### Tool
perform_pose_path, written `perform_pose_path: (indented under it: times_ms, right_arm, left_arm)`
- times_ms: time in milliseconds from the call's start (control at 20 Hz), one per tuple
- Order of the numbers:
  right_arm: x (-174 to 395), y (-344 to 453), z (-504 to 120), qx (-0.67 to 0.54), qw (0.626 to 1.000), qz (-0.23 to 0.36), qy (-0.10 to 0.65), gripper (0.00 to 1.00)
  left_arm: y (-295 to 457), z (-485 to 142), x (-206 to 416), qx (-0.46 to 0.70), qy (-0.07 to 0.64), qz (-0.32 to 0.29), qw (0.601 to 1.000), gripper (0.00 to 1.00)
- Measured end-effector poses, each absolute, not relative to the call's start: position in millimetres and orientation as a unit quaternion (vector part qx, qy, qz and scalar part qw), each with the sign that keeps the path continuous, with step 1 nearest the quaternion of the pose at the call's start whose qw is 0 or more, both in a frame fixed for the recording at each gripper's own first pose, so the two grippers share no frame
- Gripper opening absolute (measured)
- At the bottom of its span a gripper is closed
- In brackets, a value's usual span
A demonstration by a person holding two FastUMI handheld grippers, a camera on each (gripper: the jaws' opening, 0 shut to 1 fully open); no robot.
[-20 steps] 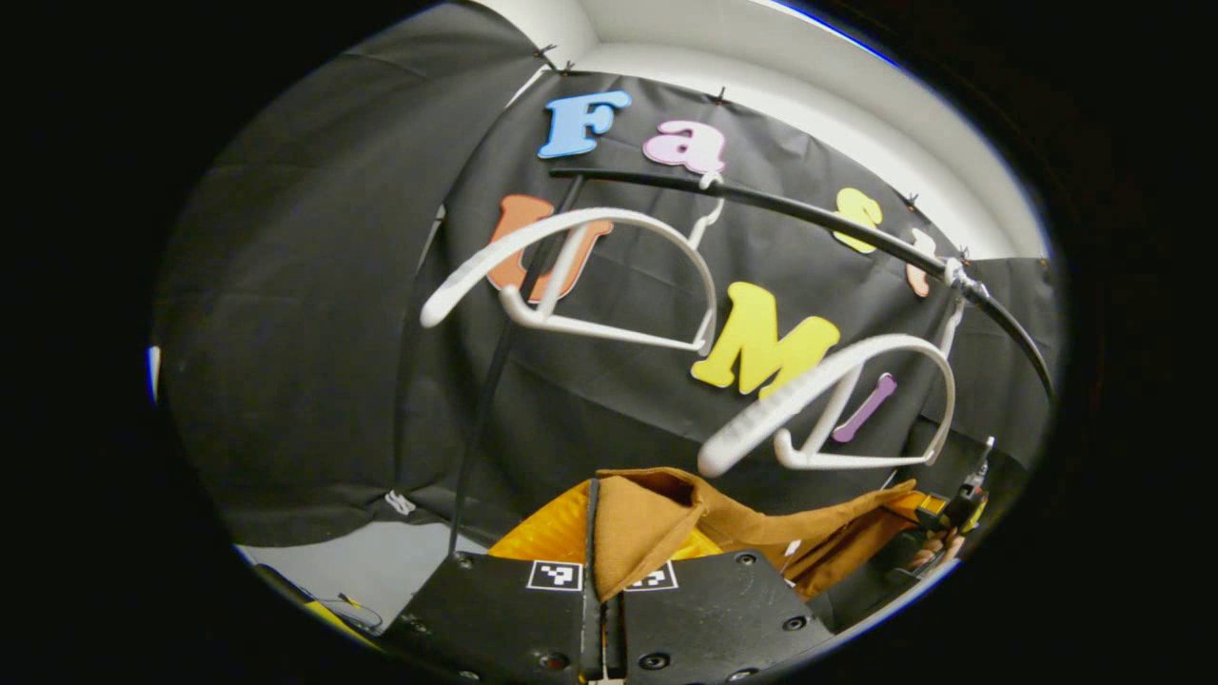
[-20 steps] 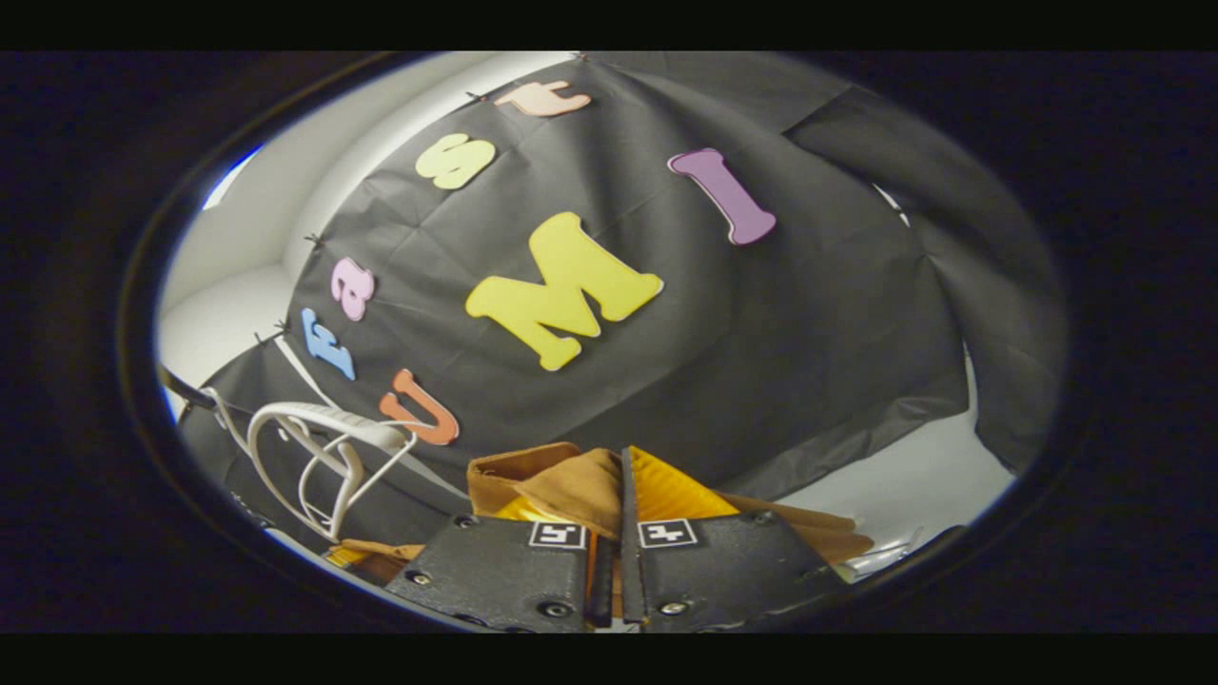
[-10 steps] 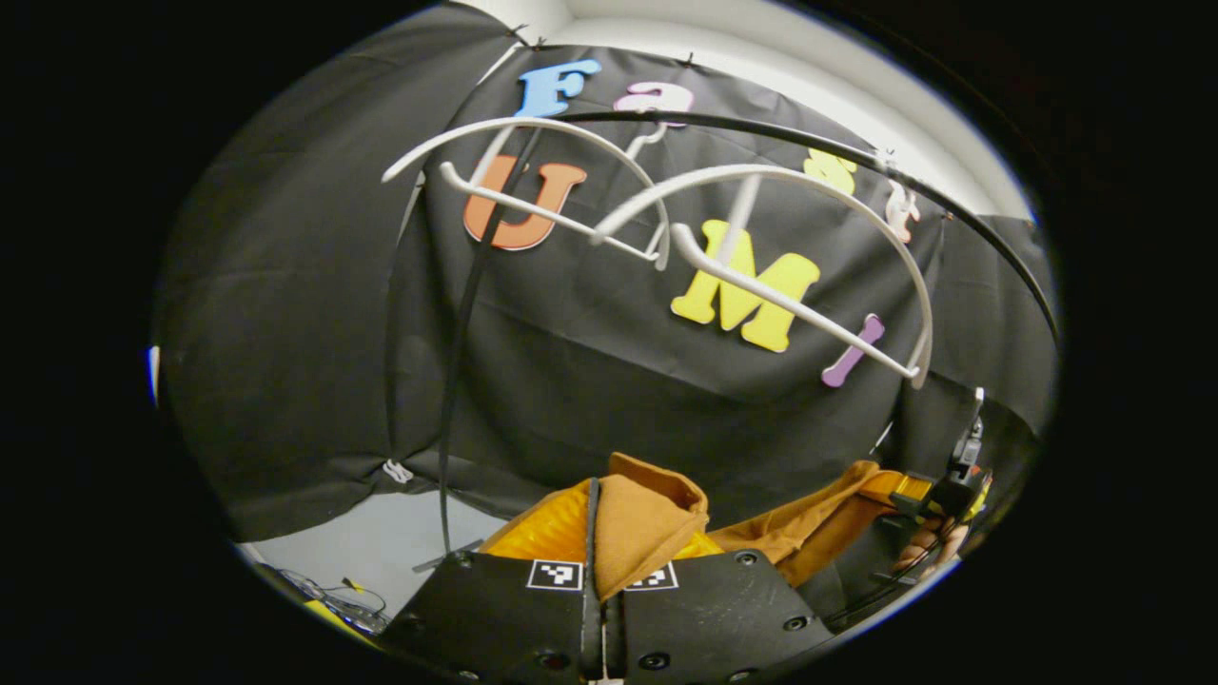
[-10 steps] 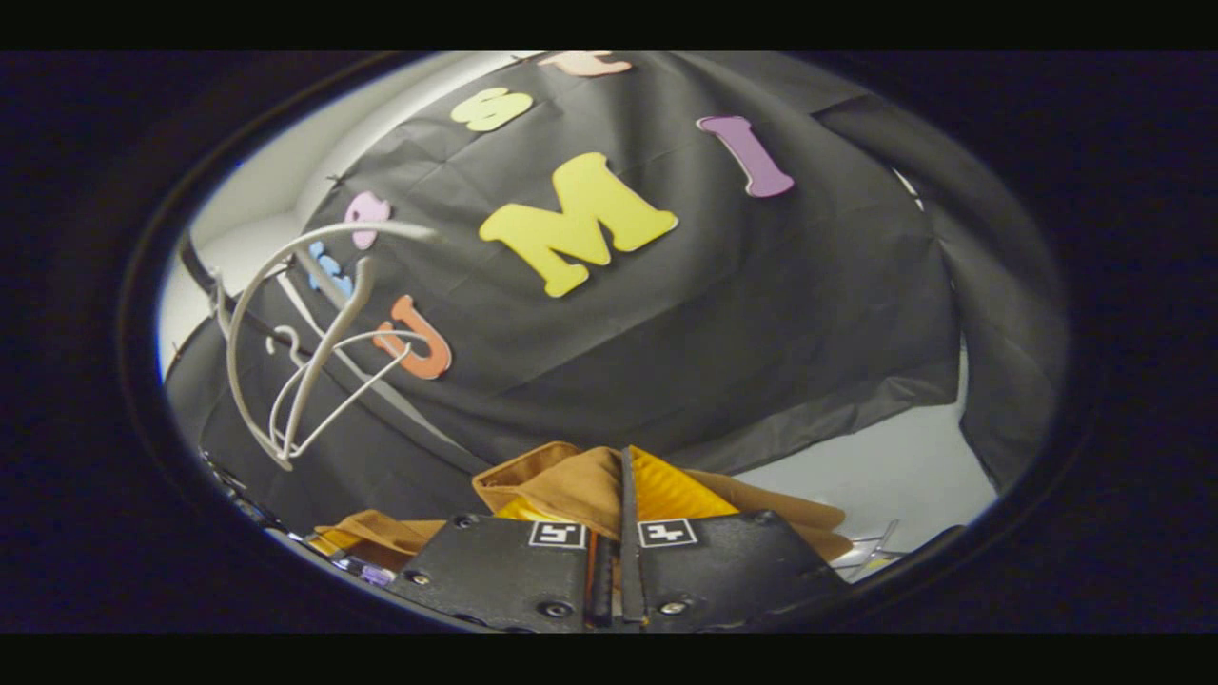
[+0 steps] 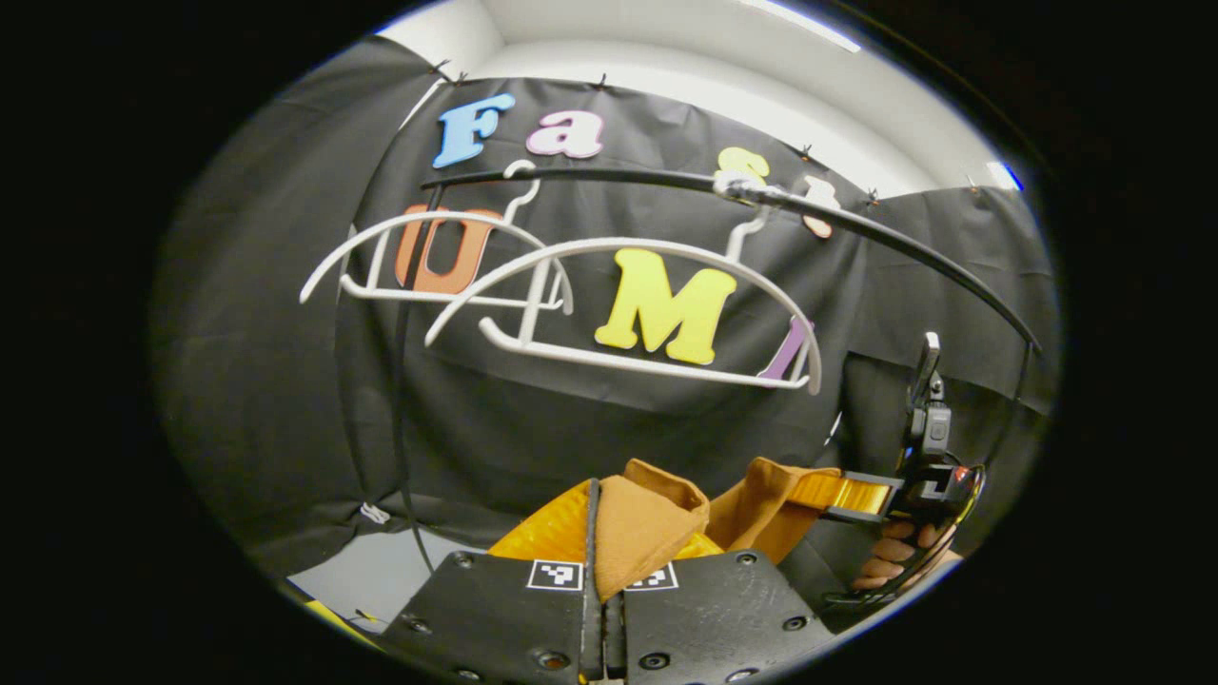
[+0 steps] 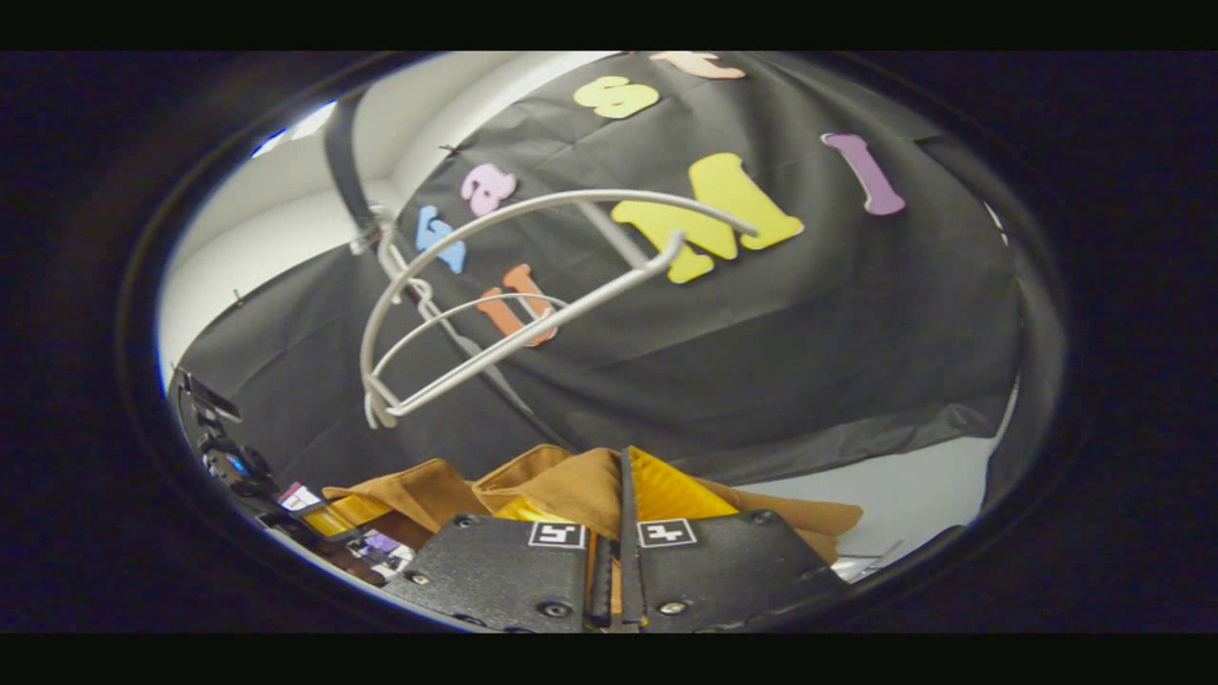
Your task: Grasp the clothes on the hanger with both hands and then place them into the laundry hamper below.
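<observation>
Left hand-held gripper (image 5: 601,580) pinches the brown garment (image 5: 647,518) between closed fingers; right hand-held gripper (image 6: 614,571) clamps its other end, bare white hangers (image 5: 618,314) above both.

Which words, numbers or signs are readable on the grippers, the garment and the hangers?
Left gripper, right gripper: no words; the square markers carry a black-and-white pattern only.
Brown garment, white hangers: none.
Small sticker, lower left of the right gripper view: too small to read.
</observation>
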State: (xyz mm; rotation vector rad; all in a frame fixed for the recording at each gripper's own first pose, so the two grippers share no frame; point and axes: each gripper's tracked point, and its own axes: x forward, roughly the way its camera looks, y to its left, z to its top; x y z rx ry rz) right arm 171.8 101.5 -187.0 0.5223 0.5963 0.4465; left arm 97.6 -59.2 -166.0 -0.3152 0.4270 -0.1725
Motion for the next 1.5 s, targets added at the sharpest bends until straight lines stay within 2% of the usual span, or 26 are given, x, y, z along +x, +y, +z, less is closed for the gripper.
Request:
perform_pose_path:
  times_ms: [200, 450, 800, 1150, 1200, 1300, 1500]
  right_arm:
    - [146.9, 137.8, -152.6, 0.254, 0.886, 0.272, 0.276, 0.06]
    - [128.1, 156.0, -149.1, 0.237, 0.889, 0.288, 0.267, 0.07]
    - [107.0, 143.5, -226.5, 0.197, 0.902, 0.223, 0.314, 0.05]
    - [89.8, 148.2, -315.5, 0.151, 0.892, 0.173, 0.389, 0.05]
    - [88.6, 149.7, -325.6, 0.149, 0.89, 0.168, 0.398, 0.08]
    - [90.9, 148.9, -342.1, 0.145, 0.887, 0.15, 0.411, 0.05]
    - [95.7, 133.8, -374.7, 0.149, 0.881, 0.107, 0.437, 0.06]
  left_arm:
    - [-85.4, -139.0, 93.3, -0.146, 0.2, -0.121, 0.961, 0.07]
    - [-91.8, -127.4, 83.5, -0.127, 0.191, -0.135, 0.964, 0.07]
    - [-82.6, -200.4, 57.2, -0.085, 0.254, -0.135, 0.954, 0.07]
    - [-71.0, -283.8, 33.9, -0.074, 0.346, -0.122, 0.927, 0.07]
    - [-70.5, -292.5, 32.1, -0.074, 0.355, -0.125, 0.924, 0.07]
    - [-70.7, -310.7, 29.2, -0.07, 0.367, -0.129, 0.918, 0.07]
    - [-77.7, -340.7, 30.0, -0.061, 0.394, -0.141, 0.906, 0.07]
